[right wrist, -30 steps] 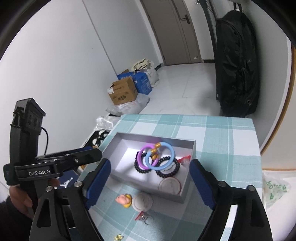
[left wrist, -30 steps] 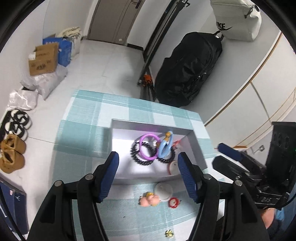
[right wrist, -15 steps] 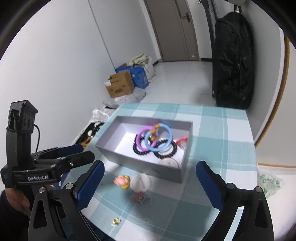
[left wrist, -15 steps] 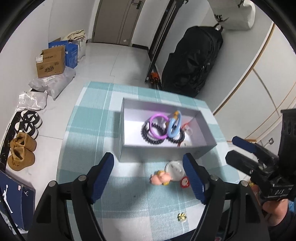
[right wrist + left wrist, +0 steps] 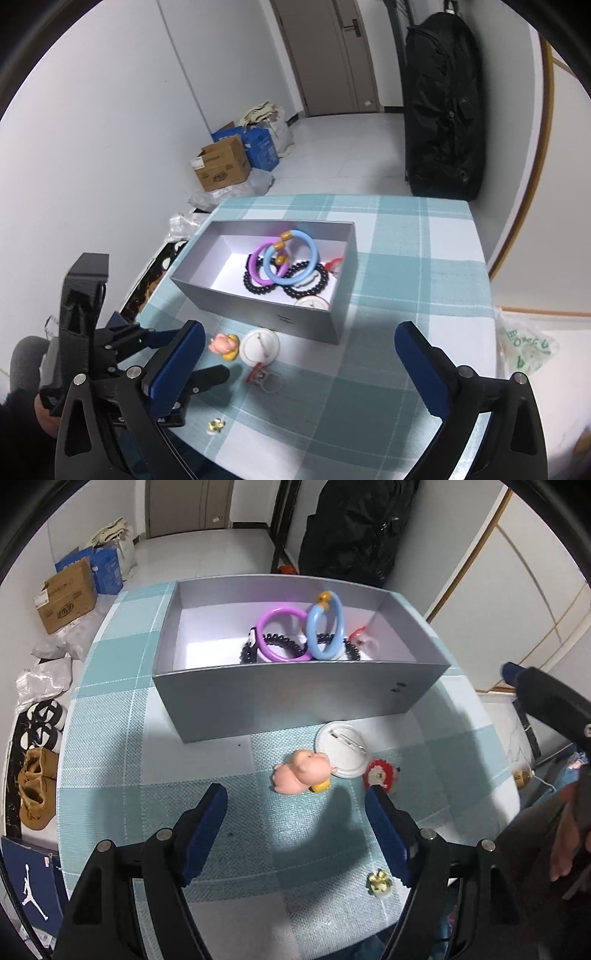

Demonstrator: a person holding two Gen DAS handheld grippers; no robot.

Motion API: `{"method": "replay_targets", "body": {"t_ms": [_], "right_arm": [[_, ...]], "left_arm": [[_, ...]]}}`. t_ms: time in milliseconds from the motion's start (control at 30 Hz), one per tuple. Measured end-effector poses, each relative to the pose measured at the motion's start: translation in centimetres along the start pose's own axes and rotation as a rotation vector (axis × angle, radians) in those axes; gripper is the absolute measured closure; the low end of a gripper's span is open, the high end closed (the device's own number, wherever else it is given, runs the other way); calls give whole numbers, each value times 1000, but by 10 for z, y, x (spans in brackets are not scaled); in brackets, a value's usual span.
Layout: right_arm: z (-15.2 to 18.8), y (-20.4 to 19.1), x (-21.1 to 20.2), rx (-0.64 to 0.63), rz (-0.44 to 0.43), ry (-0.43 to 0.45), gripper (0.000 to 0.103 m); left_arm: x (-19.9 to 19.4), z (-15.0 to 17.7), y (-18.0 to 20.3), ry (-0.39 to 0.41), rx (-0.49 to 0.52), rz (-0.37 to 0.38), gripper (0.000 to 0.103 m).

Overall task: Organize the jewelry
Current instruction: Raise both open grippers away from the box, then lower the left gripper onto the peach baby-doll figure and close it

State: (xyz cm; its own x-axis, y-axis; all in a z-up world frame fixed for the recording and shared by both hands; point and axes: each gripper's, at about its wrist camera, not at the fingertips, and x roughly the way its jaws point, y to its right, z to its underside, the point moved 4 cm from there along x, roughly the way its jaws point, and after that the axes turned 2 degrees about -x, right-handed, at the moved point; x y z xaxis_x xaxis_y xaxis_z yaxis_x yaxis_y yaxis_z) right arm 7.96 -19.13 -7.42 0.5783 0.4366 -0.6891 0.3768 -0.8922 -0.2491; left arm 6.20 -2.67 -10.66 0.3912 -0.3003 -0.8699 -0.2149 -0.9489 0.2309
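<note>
Two claws, both spread wide, nothing gripped. Left claw hovers low over the checked table, pig charm just ahead between its fingertips, touching the white pin badge; red charm just beside the right finger, small yellow flower charm nearer the camera. Right claw sits higher and further back, well apart from these pieces. Grey box holds purple bangle, blue bangle and black bead bracelets. Readable marks: Jordan jumpman logo on blue bag on floor; cardboard box print too small to read.
</note>
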Motion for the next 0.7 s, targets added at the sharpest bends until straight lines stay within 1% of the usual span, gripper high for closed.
{"method": "replay_targets", "body": {"t_ms": [200, 300, 367, 400, 433, 500, 533, 567, 600, 633, 700], "right_arm": [[3, 9, -2, 22, 7, -10, 0], [5, 12, -3, 30, 10, -14, 0], [5, 14, -3, 37, 8, -16, 0], [5, 14, -3, 39, 8, -16, 0], [4, 15, -5, 41, 11, -14, 0], [4, 16, -5, 45, 7, -13, 0], [4, 16, -5, 48, 6, -12, 0], [3, 17, -5, 50, 6, -11, 0], [4, 17, -5, 52, 6, -12, 0], [4, 18, -5, 53, 6, -13, 0], [4, 18, -4, 56, 6, -16, 0]], "left_arm": [[-1, -5, -1, 11, -13, 3, 30], [3, -5, 1, 16, -14, 24, 31], [4, -5, 0, 18, -19, 26, 35], [3, -5, 0, 20, -20, 25, 40], [3, -5, 0, 21, -21, 24, 42], [4, -6, -2, 22, -29, 25, 49], [4, -7, -3, 23, -35, 26, 56], [4, -6, -3, 22, -38, 27, 60], [3, -6, -3, 20, -39, 30, 68], [5, -9, -3, 14, -40, 38, 71], [6, -10, -2, 6, -36, 44, 71]]}}
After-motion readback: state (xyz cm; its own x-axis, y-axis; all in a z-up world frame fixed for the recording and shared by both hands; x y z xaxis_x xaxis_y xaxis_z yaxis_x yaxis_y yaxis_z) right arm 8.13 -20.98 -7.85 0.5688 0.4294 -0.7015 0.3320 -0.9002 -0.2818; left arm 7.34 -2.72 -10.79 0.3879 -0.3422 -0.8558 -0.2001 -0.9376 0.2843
